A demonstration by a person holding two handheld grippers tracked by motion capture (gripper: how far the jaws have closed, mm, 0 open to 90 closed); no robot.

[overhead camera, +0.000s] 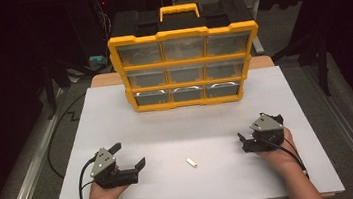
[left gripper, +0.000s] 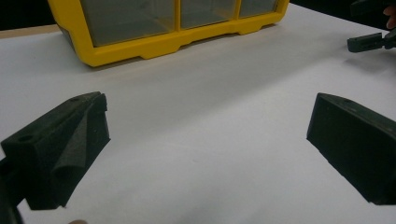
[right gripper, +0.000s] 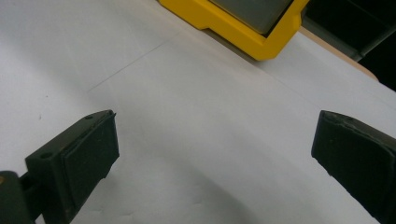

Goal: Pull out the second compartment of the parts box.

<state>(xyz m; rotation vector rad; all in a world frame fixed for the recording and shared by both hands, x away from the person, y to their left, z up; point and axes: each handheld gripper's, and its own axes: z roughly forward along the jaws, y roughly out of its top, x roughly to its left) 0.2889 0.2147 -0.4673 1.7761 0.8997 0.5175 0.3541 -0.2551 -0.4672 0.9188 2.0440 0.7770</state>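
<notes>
A white board [overhead camera: 188,128] covers the table, its near edge by the person's forearms, with dark floor and black frames around it. On the near part of the board the left gripper [overhead camera: 129,155] rests in the person's hand, jaws spread wide and clamped on nothing — its own view shows bare white surface between them. The right gripper [overhead camera: 244,141] sits at the opposite side, jaws likewise wide apart and empty. Between the two, slightly nearer the person, lies a small white piece [overhead camera: 191,162], flat on the board and touching neither gripper. Farther back stands a yellow-framed organizer [overhead camera: 187,65] — upright, with clear drawers in three rows and a yellow handle on top.
</notes>
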